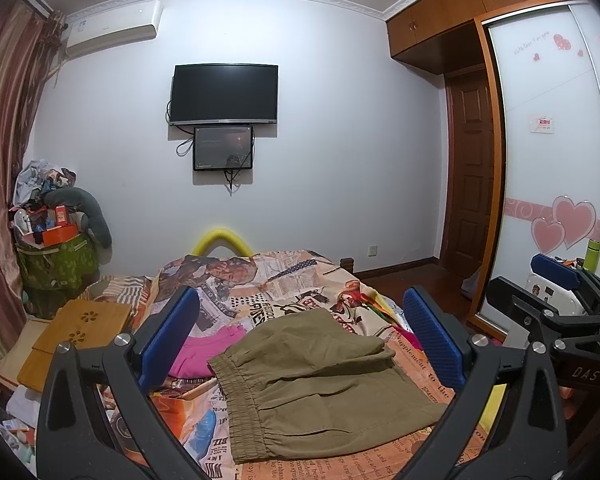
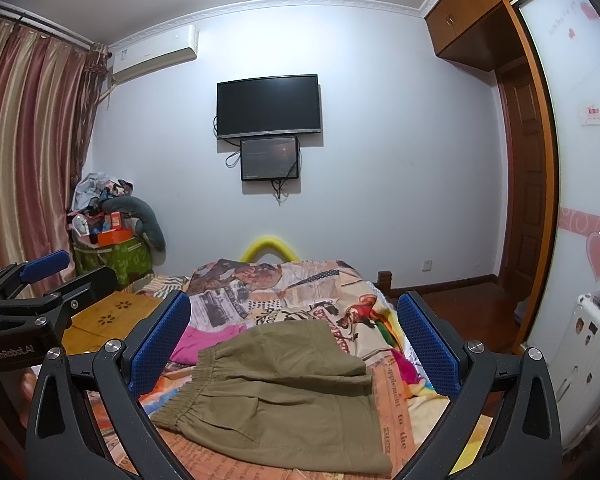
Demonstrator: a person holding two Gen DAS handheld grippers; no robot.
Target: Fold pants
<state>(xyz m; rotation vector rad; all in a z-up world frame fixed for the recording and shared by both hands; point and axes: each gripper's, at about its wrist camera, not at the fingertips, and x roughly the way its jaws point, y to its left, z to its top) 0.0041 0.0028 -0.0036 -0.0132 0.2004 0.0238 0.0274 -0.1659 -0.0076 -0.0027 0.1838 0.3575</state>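
Plenty of open air above the bed (image 1: 300, 280); only the folded khaki pants (image 1: 320, 380) and a pink garment (image 1: 208, 352) lie low on it; wooden lap desk (image 1: 80, 332) crowds the left side, wardrobe (image 1: 548, 160) hems the right.

Television (image 1: 224, 94) above patterned bedspread (image 1: 268, 284), beside curtains (image 1: 4, 160).

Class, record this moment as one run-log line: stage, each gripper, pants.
stage: fold looks done | left gripper: jaws open, empty | right gripper: jaws open, empty | pants: khaki, folded on bed, untouched
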